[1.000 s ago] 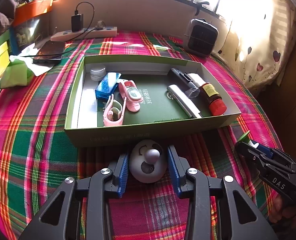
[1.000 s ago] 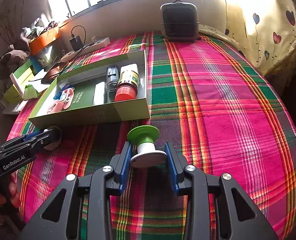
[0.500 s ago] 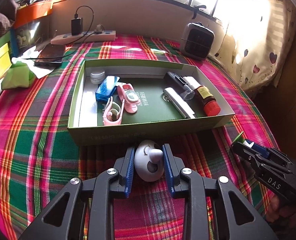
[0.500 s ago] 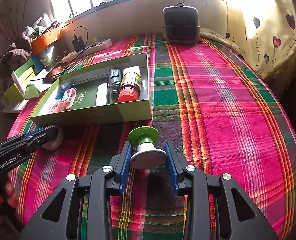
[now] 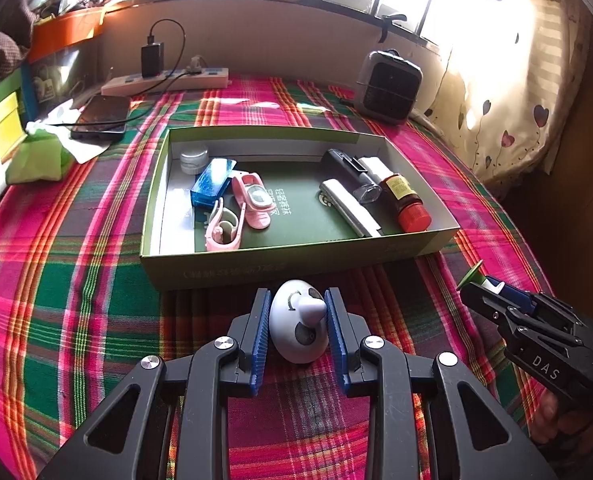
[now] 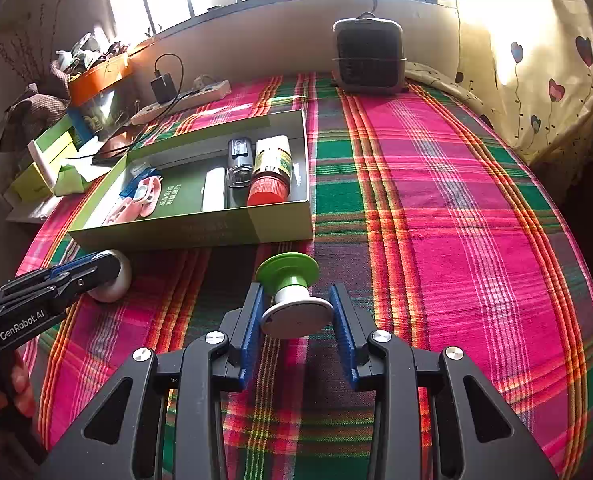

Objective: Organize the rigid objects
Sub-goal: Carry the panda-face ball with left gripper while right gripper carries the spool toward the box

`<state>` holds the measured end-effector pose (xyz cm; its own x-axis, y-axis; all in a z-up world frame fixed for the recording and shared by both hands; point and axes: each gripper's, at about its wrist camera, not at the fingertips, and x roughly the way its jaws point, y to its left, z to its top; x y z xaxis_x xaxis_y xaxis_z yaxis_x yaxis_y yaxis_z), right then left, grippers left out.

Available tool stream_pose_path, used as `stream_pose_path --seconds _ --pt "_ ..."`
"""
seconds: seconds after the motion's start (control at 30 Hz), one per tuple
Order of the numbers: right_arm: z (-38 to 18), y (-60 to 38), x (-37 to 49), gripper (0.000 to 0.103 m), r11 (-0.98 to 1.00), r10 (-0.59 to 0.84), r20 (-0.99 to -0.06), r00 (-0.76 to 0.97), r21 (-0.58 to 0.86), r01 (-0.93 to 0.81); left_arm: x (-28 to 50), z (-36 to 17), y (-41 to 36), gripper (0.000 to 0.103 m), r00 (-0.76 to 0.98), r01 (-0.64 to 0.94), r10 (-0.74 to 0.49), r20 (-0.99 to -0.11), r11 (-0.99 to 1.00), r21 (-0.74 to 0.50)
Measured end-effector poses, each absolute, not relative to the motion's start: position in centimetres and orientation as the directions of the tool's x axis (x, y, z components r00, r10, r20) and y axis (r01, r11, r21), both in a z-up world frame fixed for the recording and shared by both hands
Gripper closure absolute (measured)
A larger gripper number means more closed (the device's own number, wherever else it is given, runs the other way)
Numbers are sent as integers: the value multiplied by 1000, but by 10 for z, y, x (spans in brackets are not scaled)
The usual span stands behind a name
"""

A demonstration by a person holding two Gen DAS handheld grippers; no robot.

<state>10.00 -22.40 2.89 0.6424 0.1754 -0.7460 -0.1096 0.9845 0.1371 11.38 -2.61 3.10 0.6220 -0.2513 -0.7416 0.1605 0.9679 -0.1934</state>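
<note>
My left gripper (image 5: 298, 322) is shut on a white oval gadget (image 5: 299, 326) with a cone-shaped knob, tilted and held just in front of the green box (image 5: 256, 268). In the right wrist view that gripper (image 6: 108, 268) shows at the left with the white gadget (image 6: 114, 286) in its jaws. My right gripper (image 6: 296, 312) is shut on a spool-shaped piece with a green cap and a white base (image 6: 292, 300), right of the box's near corner (image 6: 280, 224). The box holds several items: pink clips (image 5: 238, 208), a blue case (image 5: 212, 182), a red-capped bottle (image 5: 406, 200).
A small dark heater (image 5: 390, 88) stands at the back right. A power strip (image 5: 164, 82), a phone (image 5: 102, 114) and a green cloth (image 5: 38, 158) lie at the back left. The plaid cloth (image 6: 456, 220) right of the box is bare. Curtains (image 6: 536, 60) hang at the right.
The left jaws closed onto the white gadget, which tipped up from lying flat. The right gripper kept its hold on the spool and stayed put.
</note>
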Motion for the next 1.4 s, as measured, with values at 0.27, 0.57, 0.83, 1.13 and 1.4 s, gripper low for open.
stream_pose_path --seconds 0.27,0.57,0.83,1.13,1.4 --pt "38 -220 95 68 984 180 -731 658 133 -121 108 43 -26 77 641 171 -257 -724 967 -191" --pt "51 -211 90 68 981 191 -709 678 123 -147 102 56 -22 77 665 174 -258 -701 966 -190" --pt "64 -203 91 68 976 214 -687 695 123 -179 100 67 -19 77 686 178 -256 -681 967 -185" --pt "74 -194 94 68 971 233 -669 706 122 -205 103 77 -15 77 704 181 -256 -662 967 -181" --pt "79 -187 101 68 968 245 -663 708 121 -222 110 81 -9 77 712 181 -257 -653 966 -184"
